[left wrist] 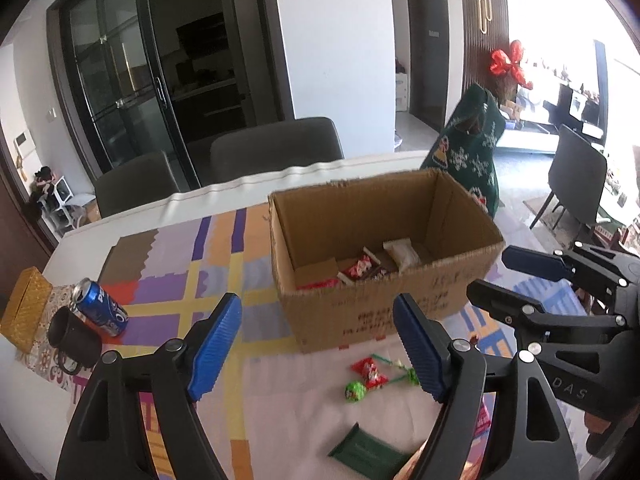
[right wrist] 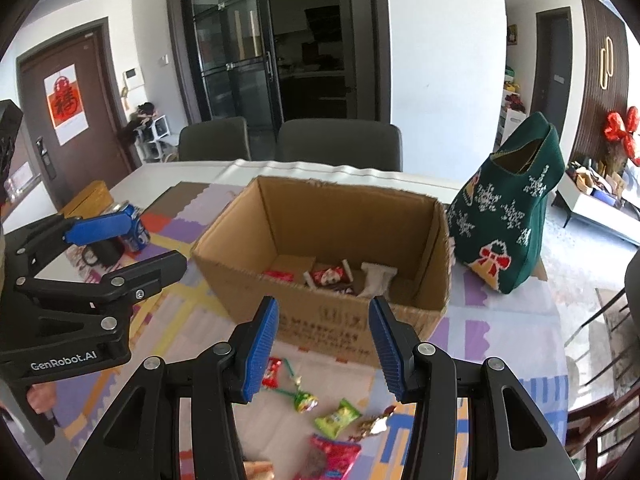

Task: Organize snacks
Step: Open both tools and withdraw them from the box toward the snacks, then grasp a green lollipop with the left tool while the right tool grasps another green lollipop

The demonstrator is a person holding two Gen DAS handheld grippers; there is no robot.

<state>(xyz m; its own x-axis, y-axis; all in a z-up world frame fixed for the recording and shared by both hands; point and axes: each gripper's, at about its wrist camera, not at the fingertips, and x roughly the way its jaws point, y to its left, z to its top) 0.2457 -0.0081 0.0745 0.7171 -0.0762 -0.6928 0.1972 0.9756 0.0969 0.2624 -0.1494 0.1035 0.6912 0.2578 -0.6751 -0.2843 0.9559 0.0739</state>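
Holding both the left gripper (left wrist: 318, 346) and right gripper (right wrist: 324, 350) spread and empty, low in frame. Sitting in the cardboard box (right wrist: 320, 320) at centre: several snacks; lying loose below it: candies (right wrist: 338, 422), awaiting boxing.

The cardboard box (right wrist: 320, 248) opens upward unobstructed; loose snacks (right wrist: 320, 412) crowd the table before it.

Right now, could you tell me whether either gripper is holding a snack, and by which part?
Nothing is held: the left gripper and right gripper both stand open and empty near the cardboard box.
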